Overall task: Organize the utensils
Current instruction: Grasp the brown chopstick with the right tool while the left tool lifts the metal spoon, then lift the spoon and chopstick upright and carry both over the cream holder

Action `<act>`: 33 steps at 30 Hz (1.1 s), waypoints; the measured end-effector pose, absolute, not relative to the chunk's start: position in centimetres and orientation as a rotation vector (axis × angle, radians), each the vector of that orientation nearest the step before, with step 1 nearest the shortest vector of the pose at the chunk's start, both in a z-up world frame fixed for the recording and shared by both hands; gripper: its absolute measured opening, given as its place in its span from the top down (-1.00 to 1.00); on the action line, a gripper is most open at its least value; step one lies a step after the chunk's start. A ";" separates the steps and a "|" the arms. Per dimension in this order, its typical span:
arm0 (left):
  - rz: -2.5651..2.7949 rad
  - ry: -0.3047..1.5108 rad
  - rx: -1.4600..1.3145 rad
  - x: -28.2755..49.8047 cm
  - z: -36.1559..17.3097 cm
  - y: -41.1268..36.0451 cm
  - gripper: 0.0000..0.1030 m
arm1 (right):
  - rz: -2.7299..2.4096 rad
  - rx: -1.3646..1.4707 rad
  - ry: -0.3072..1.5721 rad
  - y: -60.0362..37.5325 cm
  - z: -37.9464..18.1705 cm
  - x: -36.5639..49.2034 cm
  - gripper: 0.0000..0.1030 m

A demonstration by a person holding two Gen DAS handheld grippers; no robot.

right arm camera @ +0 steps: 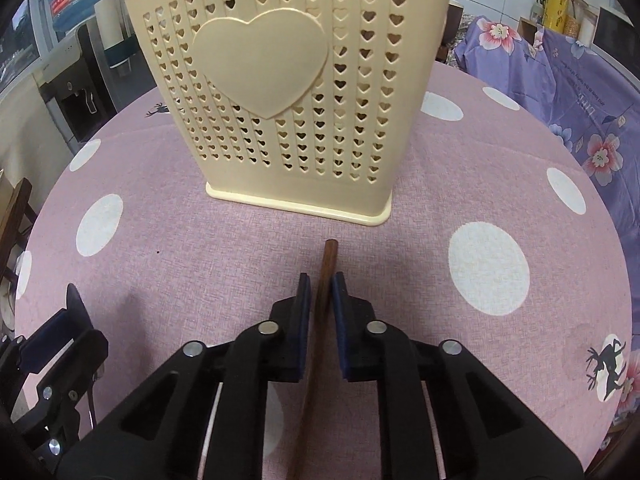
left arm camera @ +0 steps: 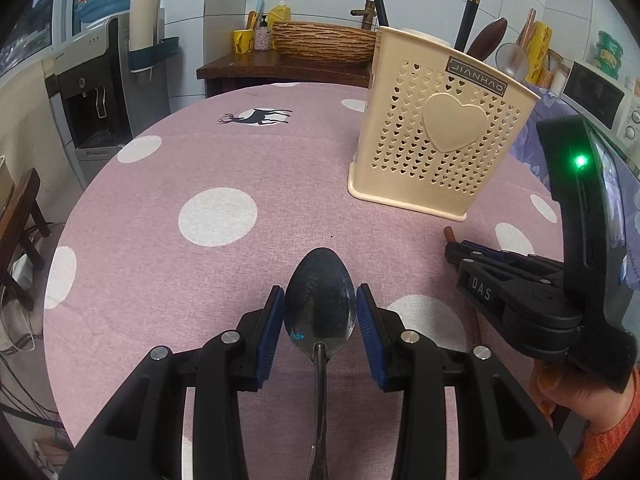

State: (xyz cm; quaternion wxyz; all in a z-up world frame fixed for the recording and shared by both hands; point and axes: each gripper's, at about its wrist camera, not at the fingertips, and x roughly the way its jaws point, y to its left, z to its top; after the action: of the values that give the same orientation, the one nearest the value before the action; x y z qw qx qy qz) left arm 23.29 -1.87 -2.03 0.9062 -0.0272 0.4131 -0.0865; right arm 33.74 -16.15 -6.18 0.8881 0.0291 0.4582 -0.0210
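A metal spoon (left arm camera: 320, 292) lies bowl-forward on the pink dotted tablecloth (left arm camera: 180, 168), and my left gripper (left arm camera: 320, 314) is shut on the sides of its bowl. My right gripper (right arm camera: 321, 300) is shut on a brown wooden stick-like utensil (right arm camera: 327, 264) whose tip points at the cream utensil holder (right arm camera: 280, 80). The holder (left arm camera: 436, 140), perforated with hearts, stands upright just beyond both grippers. Dark chopsticks, a wooden spoon and a metal ladle stick out of its top. In the left wrist view the right gripper (left arm camera: 454, 250) sits to the right, in a person's hand.
The round table's edge curves away on the left, with a wooden chair (left arm camera: 20, 216) and a water dispenser (left arm camera: 92, 92) beyond it. Behind stands a wooden side table with a woven basket (left arm camera: 324, 42). A purple floral cloth (right arm camera: 560, 80) lies at the right.
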 end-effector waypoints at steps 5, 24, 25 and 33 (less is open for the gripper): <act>-0.181 0.835 -0.071 23.2 -1.4 -1.7 0.27 | -0.007 0.124 0.955 -16.8 -6.1 33.8 0.82; -0.228 0.725 -0.117 22.2 2.7 -1.9 0.28 | 0.146 0.122 0.647 -17.9 2.9 25.4 0.84; -0.231 0.717 -0.116 22.2 3.0 -2.0 0.28 | 0.151 0.127 0.635 -18.3 3.4 25.0 0.84; -0.266 0.653 -0.126 21.5 5.7 -2.6 0.28 | 0.181 0.169 0.541 -20.4 7.0 22.0 0.84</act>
State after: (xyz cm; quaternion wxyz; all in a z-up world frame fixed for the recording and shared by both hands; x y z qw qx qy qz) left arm 21.53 -2.62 5.74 0.9366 -0.0617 0.3194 -0.1302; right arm 22.04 -20.40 7.03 0.9561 0.0832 0.2665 0.0894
